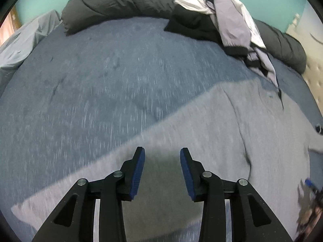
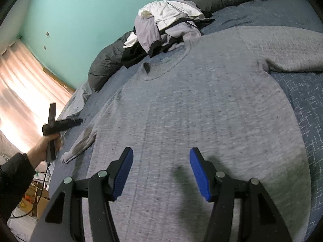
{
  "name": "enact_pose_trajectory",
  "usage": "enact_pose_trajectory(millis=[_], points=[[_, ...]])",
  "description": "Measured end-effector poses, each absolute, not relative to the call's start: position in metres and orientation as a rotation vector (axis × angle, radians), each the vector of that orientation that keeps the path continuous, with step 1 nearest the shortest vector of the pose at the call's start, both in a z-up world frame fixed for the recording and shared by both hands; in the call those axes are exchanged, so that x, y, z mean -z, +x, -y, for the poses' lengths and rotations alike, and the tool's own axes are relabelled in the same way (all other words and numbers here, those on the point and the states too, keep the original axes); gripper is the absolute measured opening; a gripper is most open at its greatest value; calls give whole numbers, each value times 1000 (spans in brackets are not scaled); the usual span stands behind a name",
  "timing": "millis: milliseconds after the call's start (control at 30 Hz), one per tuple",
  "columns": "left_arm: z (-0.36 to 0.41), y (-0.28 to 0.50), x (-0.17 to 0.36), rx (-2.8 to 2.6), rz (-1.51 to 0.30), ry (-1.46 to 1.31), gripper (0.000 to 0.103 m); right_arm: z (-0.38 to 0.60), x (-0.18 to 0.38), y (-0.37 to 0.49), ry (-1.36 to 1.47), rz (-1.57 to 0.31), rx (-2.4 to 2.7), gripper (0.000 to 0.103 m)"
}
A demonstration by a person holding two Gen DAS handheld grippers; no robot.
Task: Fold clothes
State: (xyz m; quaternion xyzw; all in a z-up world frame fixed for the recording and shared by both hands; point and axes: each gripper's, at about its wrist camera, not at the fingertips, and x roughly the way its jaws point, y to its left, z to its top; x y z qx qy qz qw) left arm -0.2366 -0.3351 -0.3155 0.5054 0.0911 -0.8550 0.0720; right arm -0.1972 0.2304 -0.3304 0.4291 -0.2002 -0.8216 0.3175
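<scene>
Both claws are hovering with jaws wide and holding nothing: the right claw (image 2: 161,171) over the hem of a grey sweater (image 2: 201,111), the left claw (image 1: 162,169) over one sleeve. The sweater is lying flat and unfolded on the bed (image 2: 306,109), sleeves spread. At 12 o'clock, a heap of clothes (image 2: 167,28) is crowding the collar, waiting unfolded against a dark duvet (image 1: 113,6).

No legible text, perhaps through blur.

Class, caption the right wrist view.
Open right gripper above a spread grey sweater on a blue bed.
</scene>
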Motion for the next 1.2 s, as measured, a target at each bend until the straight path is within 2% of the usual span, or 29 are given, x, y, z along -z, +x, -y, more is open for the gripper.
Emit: enact_pose_trajectory(millis=[233,300,433,533,700,1067,1200], points=[[360,-178,330,2481,-324,1507,40,-229,329,-195,1122,537,2160,59],[377,-155,329,2456,-378,1461,46,-230,329,-195,1119,545,2158,59],[413,-109,326,2387,-464,1368,51,-230,329,-194,1116,545,2158,59],[447,-75,325,2326,-599,1285,59,-229,329,-192,1118,538,2158,59],[498,-34,334,2209,-789,1193,59,-225,331,-191,1124,518,2158,59],[532,-9,344,2112,-728,1128,61,-219,340,-192,1152,493,2153,59],[533,-13,348,2113,-688,1119,67,-218,340,-192,1153,487,2157,59]])
